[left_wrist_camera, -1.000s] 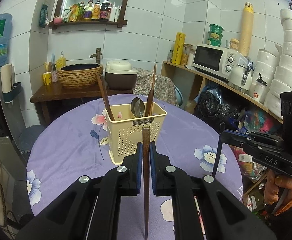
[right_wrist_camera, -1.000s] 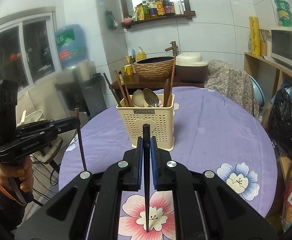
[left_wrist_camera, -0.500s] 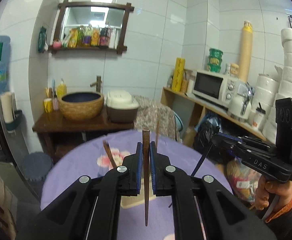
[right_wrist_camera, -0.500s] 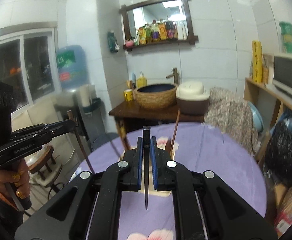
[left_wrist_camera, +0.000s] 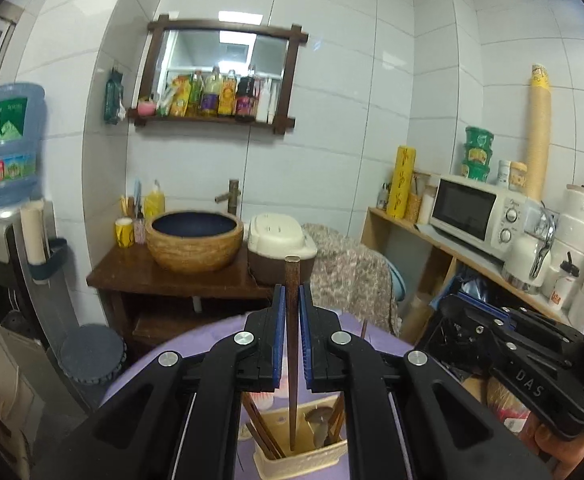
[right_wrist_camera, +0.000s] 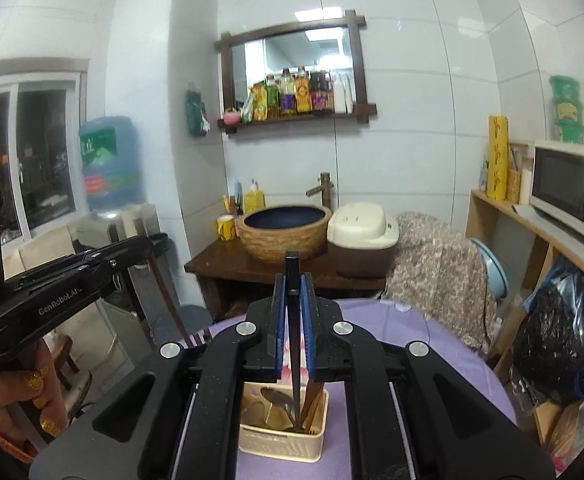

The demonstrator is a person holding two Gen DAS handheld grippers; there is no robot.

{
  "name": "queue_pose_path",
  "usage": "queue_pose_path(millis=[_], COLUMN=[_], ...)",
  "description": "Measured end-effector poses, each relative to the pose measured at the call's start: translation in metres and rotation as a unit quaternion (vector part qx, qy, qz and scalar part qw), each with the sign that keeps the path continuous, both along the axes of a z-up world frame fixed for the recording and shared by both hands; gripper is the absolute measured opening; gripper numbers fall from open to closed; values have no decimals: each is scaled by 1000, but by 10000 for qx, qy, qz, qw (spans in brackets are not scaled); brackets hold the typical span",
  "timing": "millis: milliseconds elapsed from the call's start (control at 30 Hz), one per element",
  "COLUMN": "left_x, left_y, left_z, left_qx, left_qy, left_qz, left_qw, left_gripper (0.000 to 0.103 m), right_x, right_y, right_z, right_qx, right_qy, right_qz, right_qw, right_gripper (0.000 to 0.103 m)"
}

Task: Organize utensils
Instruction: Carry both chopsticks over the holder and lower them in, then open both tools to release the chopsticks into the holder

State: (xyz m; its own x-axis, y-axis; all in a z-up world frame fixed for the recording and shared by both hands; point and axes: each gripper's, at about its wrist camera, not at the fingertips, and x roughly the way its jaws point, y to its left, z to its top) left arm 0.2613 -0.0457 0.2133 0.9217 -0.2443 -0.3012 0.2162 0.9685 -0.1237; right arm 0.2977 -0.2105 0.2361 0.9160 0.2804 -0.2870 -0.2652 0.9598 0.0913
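Observation:
My left gripper (left_wrist_camera: 291, 296) is shut on a brown wooden chopstick (left_wrist_camera: 292, 360) that hangs upright, its tip over the cream utensil caddy (left_wrist_camera: 300, 462) below. Inside the caddy stand other chopsticks and a spoon (left_wrist_camera: 319, 426). My right gripper (right_wrist_camera: 292, 286) is shut on a dark chopstick (right_wrist_camera: 295, 360), which points down into the same caddy (right_wrist_camera: 281, 446) beside a spoon (right_wrist_camera: 277, 400). Each gripper shows in the other's view, hand-held: the right gripper (left_wrist_camera: 492, 336) at the right edge, the left gripper (right_wrist_camera: 71, 276) at the left edge.
The caddy stands on a round table with a purple flowered cloth (right_wrist_camera: 432, 344). Behind it are a wooden washstand with a woven basin (left_wrist_camera: 195, 244), a rice cooker (left_wrist_camera: 279, 248), a cloth-draped chair (right_wrist_camera: 440, 264), a shelf with a microwave (left_wrist_camera: 476, 216) and a water dispenser (left_wrist_camera: 7, 148).
Both grippers have risen and moved forward over the caddy, each keeping its chopstick. The caddy has slid from ahead of the fingers to beneath them.

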Motion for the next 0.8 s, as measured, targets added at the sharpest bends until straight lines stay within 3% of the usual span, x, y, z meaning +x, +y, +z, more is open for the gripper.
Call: queue_pose_path(millis=[100, 333, 500, 733, 767, 800], left_x=[3, 12, 16, 11, 10, 8], left_y=[-7, -10, -9, -9, -9, -9], left_z=[-34, -80, -97, -97, -97, -97], left_qx=[127, 335, 367, 476, 487, 490], left_qy=[205, 559, 719, 620, 608, 599], left_qz=[-25, -76, -65, -54, -67, -86], left_qw=[9997, 9978, 9967, 9969, 9969, 9970], left_gripper=[8, 8, 8, 9, 11, 13], right_x=[6, 13, 13, 10, 9, 6], right_y=[1, -4, -6, -5, -4, -3], right_z=[-25, -71, -80, -82, -82, -82], right_qx=[-5, 18, 74, 73, 74, 74], right_qy=[206, 517, 543, 477, 460, 423], right_qz=[-36, -92, -129, -38, -7, -2], right_qw=[9998, 9986, 9984, 9988, 9989, 9991], right_gripper=[9, 9, 9, 10, 15, 31])
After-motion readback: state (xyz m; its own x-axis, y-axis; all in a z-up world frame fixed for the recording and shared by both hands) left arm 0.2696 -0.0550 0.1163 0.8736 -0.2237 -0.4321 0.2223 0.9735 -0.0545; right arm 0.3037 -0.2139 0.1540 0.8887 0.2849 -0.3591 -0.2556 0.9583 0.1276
